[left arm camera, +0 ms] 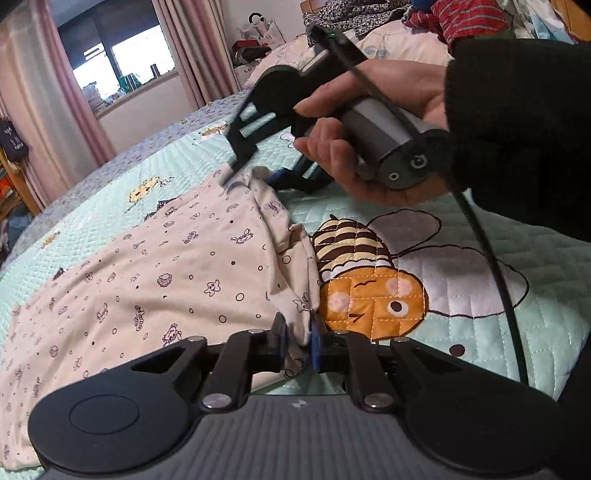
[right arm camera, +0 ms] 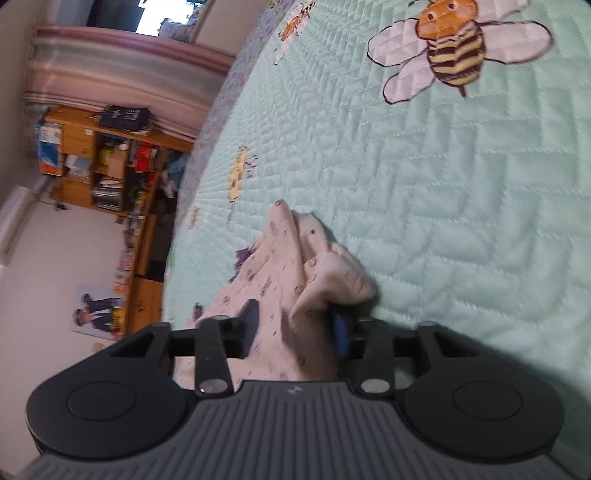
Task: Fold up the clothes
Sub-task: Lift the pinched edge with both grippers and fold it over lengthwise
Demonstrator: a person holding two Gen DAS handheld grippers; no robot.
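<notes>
A pale pink garment (left arm camera: 147,280) printed with small dark cartoon figures lies spread on the mint quilted bedspread (left arm camera: 498,354). My left gripper (left arm camera: 297,332) is shut on the garment's near edge, cloth pinched between its blue pads. Farther up the same edge, my right gripper (left arm camera: 255,177), held in a person's hand (left arm camera: 369,122) with a black sleeve, is shut on another bunch of the cloth. In the right wrist view the right gripper (right arm camera: 295,325) has a thick fold of the garment (right arm camera: 295,266) between its fingers, bunched and raised off the bedspread (right arm camera: 461,221).
A big bee picture (left arm camera: 373,280) is stitched into the bedspread beside the garment. A pile of clothes (left arm camera: 424,18) lies at the far end of the bed. Pink curtains (left arm camera: 74,96) frame a window, and a wooden shelf (right arm camera: 107,162) stands beyond the bed edge.
</notes>
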